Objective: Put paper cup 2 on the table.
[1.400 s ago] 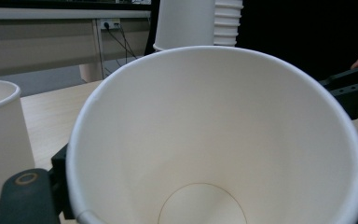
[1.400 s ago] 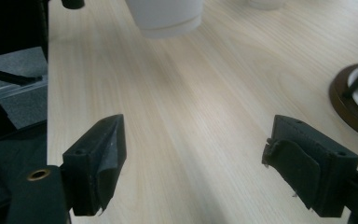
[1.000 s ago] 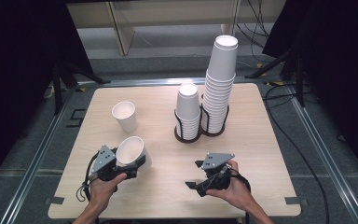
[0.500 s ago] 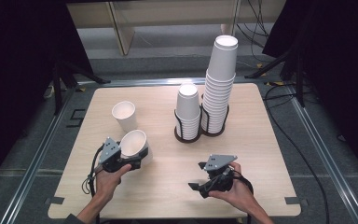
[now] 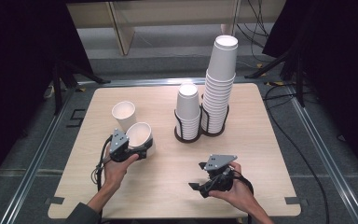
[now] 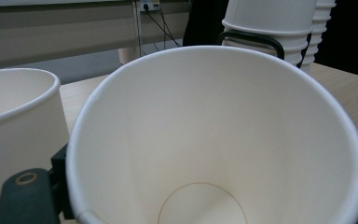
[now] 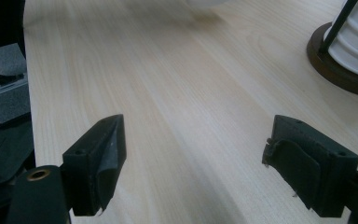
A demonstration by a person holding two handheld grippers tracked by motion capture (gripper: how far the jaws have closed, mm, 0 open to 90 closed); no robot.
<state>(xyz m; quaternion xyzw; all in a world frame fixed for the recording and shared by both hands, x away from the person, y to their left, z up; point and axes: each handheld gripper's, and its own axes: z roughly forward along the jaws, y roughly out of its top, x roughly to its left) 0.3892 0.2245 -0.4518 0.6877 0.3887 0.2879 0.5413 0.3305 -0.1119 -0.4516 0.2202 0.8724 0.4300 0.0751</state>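
Left gripper [image 5: 137, 151] clamped on a paper cup [image 5: 140, 135], carried farther, now just beside the standing cup [image 5: 123, 115]; right gripper [image 5: 204, 184] released, resting near.

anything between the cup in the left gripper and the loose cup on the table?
Nothing visible. The held cup in the left gripper is right beside the standing cup, with no object between them; contact can't be judged.

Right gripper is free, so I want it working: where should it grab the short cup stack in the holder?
Grip the top cup of the short stack by its side wall just under the rim, coming level from the near side. The wire holder cages the lower cups, so only the upper part is open to the right gripper.
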